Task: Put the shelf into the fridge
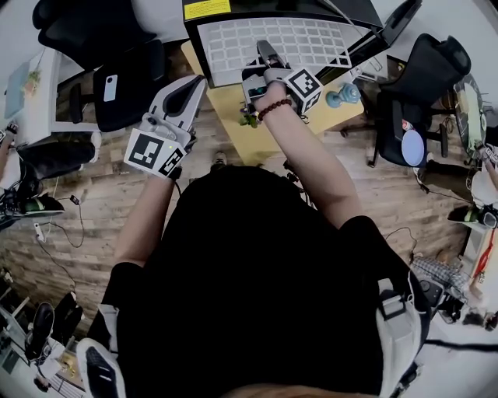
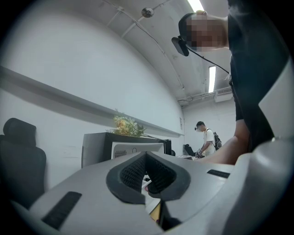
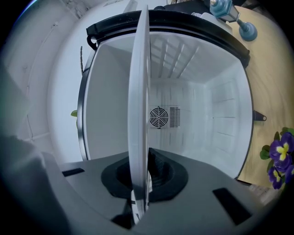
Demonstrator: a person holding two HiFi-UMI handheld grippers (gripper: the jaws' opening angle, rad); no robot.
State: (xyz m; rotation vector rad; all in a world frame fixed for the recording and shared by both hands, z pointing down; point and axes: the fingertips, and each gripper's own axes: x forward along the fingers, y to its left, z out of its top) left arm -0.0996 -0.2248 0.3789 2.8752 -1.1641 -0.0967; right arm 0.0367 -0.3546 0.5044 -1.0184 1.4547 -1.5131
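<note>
**Operator:** As I look along my right gripper point(image 3: 146, 172), its jaws are clamped on the near edge of the white shelf point(image 3: 139, 92), which stands edge-on at the mouth of the open fridge point(image 3: 106, 105).

**Observer:** And your left?

**Operator:** My left gripper point(image 2: 147, 158) is pinched closed on nothing, raised well apart from the shelf.

Legible text, numbers, brands: none that you can read.
1. Yellow label point(image 1: 207, 8), on the top edge of the fridge point(image 1: 191, 47): printed, too small to make out.
2. Left cube marker point(image 1: 156, 153), on your left tongs point(image 1: 189, 87): black-and-white square pattern only.
3. Right cube marker point(image 1: 306, 85), on your right tongs point(image 1: 266, 53): black-and-white square pattern only.
</note>
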